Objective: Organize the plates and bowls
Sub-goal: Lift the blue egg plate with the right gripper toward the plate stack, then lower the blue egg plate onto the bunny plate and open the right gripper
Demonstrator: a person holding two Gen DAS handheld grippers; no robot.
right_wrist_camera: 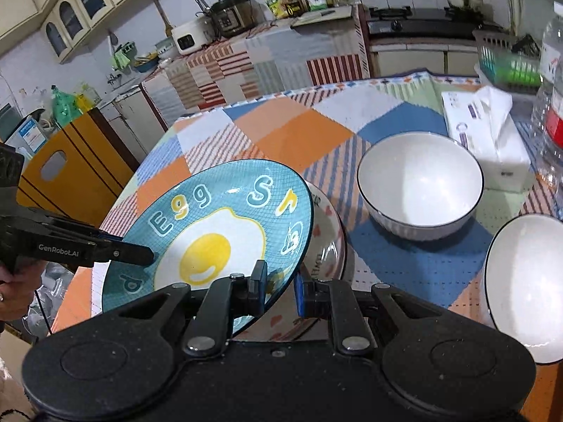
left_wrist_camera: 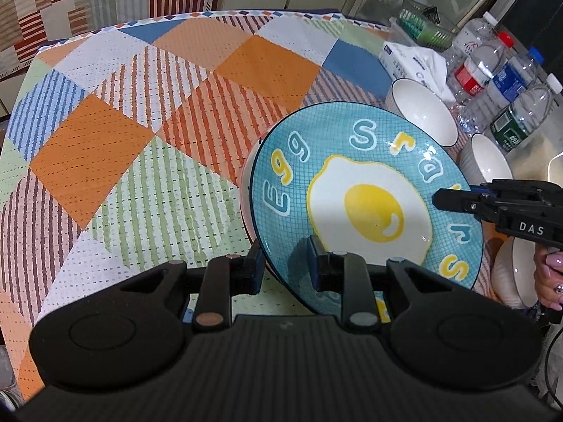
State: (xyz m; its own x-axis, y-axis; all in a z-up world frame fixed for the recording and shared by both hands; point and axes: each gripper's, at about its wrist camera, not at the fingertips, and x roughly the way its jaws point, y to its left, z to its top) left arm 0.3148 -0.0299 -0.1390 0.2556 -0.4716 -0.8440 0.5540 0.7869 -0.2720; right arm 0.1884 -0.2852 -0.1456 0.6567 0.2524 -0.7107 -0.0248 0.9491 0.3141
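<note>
Blue plate (left_wrist_camera: 366, 190): fried-egg picture, "Egg" lettering on a grid glaze; tilted, held off the table at two rim points, face up toward both cameras.
Left gripper (left_wrist_camera: 286, 269): clenched on the plate's near rim, one pad under the rim, the other on the glazed face; seen in the right wrist view as a black finger reaching in from the left edge (right_wrist_camera: 140, 255).
Right gripper (right_wrist_camera: 279, 290): clamped on the rim at the opposite side, one pad on the glazed face, blue-edged pad behind; in the left wrist view, dark finger on the right rim (left_wrist_camera: 454, 198).
Patterned plate (right_wrist_camera: 329, 242): below and behind the blue one, pale with reddish marks, resting on the cloth; touching or just apart, cannot tell.
White bowl (right_wrist_camera: 420, 183): dark rim, upright on a blue patch of the tablecloth (left_wrist_camera: 176, 105), right of the plates.
Second white bowl (right_wrist_camera: 527, 288): nearer, at the right edge, tilted or leaning.
Third bowl (left_wrist_camera: 515, 274): low right in the left view, partly hidden by the hand (left_wrist_camera: 550, 277).
Tissue box (right_wrist_camera: 485, 137): behind the bowls.
Water bottles (left_wrist_camera: 492, 77): clustered at the table's far right.
Table: checked cloth in orange, blue, green.
</note>
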